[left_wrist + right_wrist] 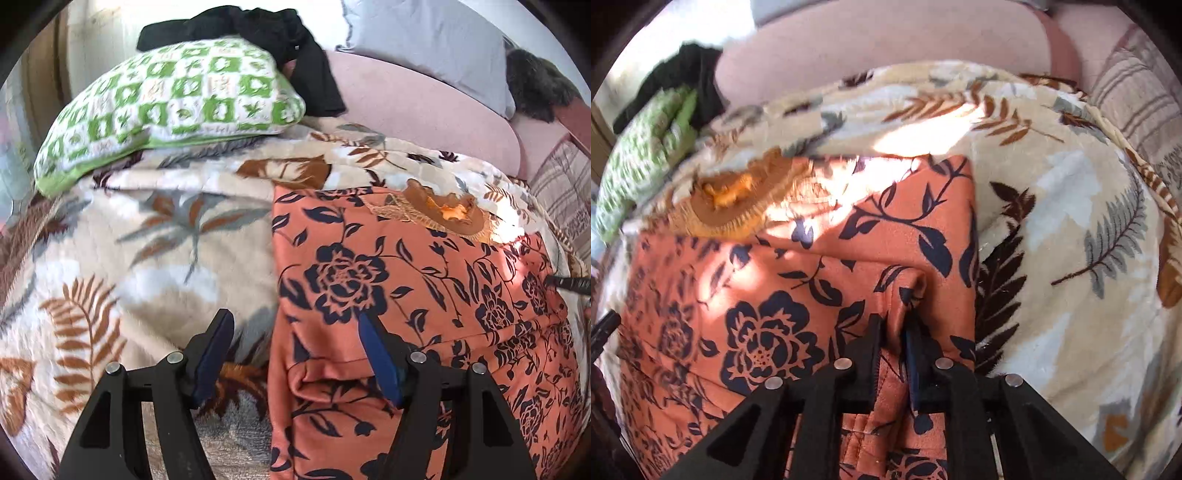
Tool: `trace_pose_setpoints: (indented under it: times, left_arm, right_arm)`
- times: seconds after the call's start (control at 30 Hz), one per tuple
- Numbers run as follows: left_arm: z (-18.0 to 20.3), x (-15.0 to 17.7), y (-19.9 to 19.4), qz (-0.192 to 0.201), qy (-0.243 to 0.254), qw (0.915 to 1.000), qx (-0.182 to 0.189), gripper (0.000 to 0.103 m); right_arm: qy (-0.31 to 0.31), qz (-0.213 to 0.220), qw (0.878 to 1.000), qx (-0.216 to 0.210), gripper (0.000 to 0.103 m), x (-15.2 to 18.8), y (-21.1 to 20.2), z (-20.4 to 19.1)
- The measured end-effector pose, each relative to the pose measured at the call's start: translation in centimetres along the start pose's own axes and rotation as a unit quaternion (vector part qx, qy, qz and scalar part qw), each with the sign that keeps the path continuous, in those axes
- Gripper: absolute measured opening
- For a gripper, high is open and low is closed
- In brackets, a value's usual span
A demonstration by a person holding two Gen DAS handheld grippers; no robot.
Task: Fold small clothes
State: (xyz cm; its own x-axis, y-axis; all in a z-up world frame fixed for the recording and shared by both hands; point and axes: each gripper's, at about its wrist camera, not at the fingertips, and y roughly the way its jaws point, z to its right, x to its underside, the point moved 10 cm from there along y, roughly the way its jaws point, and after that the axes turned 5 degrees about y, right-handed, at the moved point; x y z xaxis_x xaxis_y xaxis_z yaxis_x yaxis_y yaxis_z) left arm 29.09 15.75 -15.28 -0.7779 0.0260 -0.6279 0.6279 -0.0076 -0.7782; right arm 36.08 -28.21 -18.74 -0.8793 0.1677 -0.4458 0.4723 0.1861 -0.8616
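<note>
From the left wrist: left gripper (295, 354) spread wide and grasping nothing, over the near left edge of the orange flowered garment (406, 295), one finger above the cloth, the other above the leafy blanket (147, 240) to its left. From the right wrist: right gripper (892, 339) narrowly parted with a raised ridge of the garment (775, 277) between the fingers, whether pinched or freed impossible to tell. Best done, probably, by gripping matching edges firmly, then folding evenly without dragging the blanket (1071, 221).
</note>
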Motion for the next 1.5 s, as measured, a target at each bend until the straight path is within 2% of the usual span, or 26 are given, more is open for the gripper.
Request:
trace_pose_setpoints:
  times: [0.03, 0.07, 0.1, 0.13, 0.17, 0.2, 0.23, 0.27, 0.3, 0.33, 0.4, 0.47, 0.57, 0.67, 0.73, 0.83, 0.9, 1.0, 1.1, 1.17, 1.27, 1.33, 1.4, 1.47, 1.5]
  left_arm:
    - [0.1, 0.3, 0.7, -0.013, 0.015, 0.9998, -0.011, 0.071]
    - [0.0, 1.0, 1.8, -0.036, 0.022, 0.9988, -0.026, 0.071]
    - [-0.1, 1.9, 3.1, -0.065, 0.024, 0.9971, -0.031, 0.071]
    - [-0.3, 2.5, 3.8, -0.072, 0.015, 0.9969, -0.027, 0.073]
    - [-0.6, 2.3, 3.6, -0.062, 0.004, 0.9977, -0.026, 0.075]
    - [-0.9, 2.2, 3.3, -0.065, -0.002, 0.9976, -0.026, 0.075]
    - [-1.1, 2.0, 2.7, -0.065, -0.012, 0.9975, -0.024, 0.075]
    - [-1.2, 1.7, 1.9, -0.058, -0.020, 0.9979, -0.022, 0.075]
    - [-1.2, 1.3, 0.6, -0.046, -0.022, 0.9986, -0.018, 0.075]
    - [-1.1, 1.1, -0.8, -0.029, -0.018, 0.9993, -0.012, 0.075]
    - [-1.4, 0.9, -4.5, 0.009, -0.012, 0.9998, -0.013, 0.076]
    - [-1.9, 2.0, -7.9, 0.029, -0.024, 0.9993, -0.007, 0.078]
    - [-2.6, 5.3, -11.3, 0.020, -0.062, 0.9978, 0.015, 0.080]
    - [-2.7, 10.5, -13.9, -0.007, -0.102, 0.9938, 0.044, 0.080]
    - [-2.7, 14.0, -14.9, -0.025, -0.131, 0.9894, 0.059, 0.080]
    - [-1.6, 18.6, -15.4, -0.060, -0.135, 0.9859, 0.079, 0.080]
    - [-1.4, 20.7, -15.5, -0.076, -0.124, 0.9867, 0.073, 0.080]
    - [-1.3, 22.5, -15.3, -0.086, -0.141, 0.9827, 0.084, 0.080]
    - [-1.2, 22.9, -15.1, -0.088, -0.141, 0.9826, 0.083, 0.080]
    - [-0.6, 22.7, -15.5, -0.084, -0.142, 0.9817, 0.096, 0.080]
    - [0.1, 22.3, -16.5, -0.064, -0.125, 0.9847, 0.104, 0.080]
    - [0.1, 22.8, -16.1, -0.075, -0.124, 0.9844, 0.100, 0.080]
    - [0.1, 23.5, -15.3, -0.093, -0.138, 0.9802, 0.107, 0.080]
    - [0.4, 24.2, -14.8, -0.107, -0.147, 0.9771, 0.110, 0.069]
    - [0.6, 24.3, -15.0, -0.107, -0.145, 0.9776, 0.110, 0.067]
  right_arm:
    - [0.010, 0.017, 1.000, 0.006, 0.040, -0.5, -1.1, 0.4]
    - [0.017, 0.037, 0.999, 0.005, 0.070, -0.9, -2.4, 0.5]
    - [0.024, 0.059, 0.998, -0.009, 0.078, -1.0, -3.7, 0.3]
    - [0.030, 0.069, 0.997, -0.032, 0.078, -1.2, -4.7, -0.4]
    - [0.040, 0.064, 0.995, -0.070, 0.078, -0.9, -5.2, -0.8]
    - [0.055, 0.045, 0.991, -0.109, 0.080, -0.3, -4.9, -1.4]
    - [0.071, 0.014, 0.988, -0.139, 0.081, 0.4, -3.7, -1.7]
    - [0.085, -0.048, 0.982, -0.159, 0.082, 2.1, -1.3, -1.7]
    - [0.098, -0.084, 0.978, -0.161, 0.082, 3.2, 0.4, -1.0]
    - [0.118, -0.066, 0.975, -0.177, 0.081, 3.1, 0.3, -0.3]
    - [0.158, -0.014, 0.971, -0.181, 0.082, 2.2, -2.7, 0.7]
    - [0.131, 0.033, 0.975, -0.174, 0.082, 1.8, -6.9, 0.5]
    - [0.085, 0.058, 0.980, -0.170, 0.082, 3.7, -12.6, -0.1]
    - [0.062, 0.036, 0.985, -0.156, 0.082, 8.1, -15.5, 0.8]
    - [0.056, 0.011, 0.987, -0.151, 0.082, 12.1, -16.5, 2.6]
    - [0.064, -0.046, 0.989, -0.129, 0.082, 17.7, -16.0, 5.8]
    - [0.071, -0.073, 0.986, -0.132, 0.082, 20.9, -16.2, 7.5]
    - [0.064, -0.098, 0.984, -0.132, 0.082, 24.2, -16.4, 8.8]
    - [0.076, -0.113, 0.981, -0.141, 0.082, 26.1, -15.8, 9.4]
    - [0.068, -0.118, 0.980, -0.143, 0.082, 26.5, -15.3, 8.9]
    - [0.050, -0.099, 0.981, -0.157, 0.081, 26.3, -15.7, 7.7]
    - [0.046, -0.097, 0.982, -0.157, 0.081, 26.2, -15.2, 7.5]
    - [0.052, -0.120, 0.981, -0.142, 0.065, 26.9, -14.1, 7.8]
    - [0.042, -0.118, 0.982, -0.144, 0.062, 26.9, -14.4, 7.3]
    - [0.038, -0.123, 0.981, -0.147, 0.053, 27.0, -14.4, 7.1]
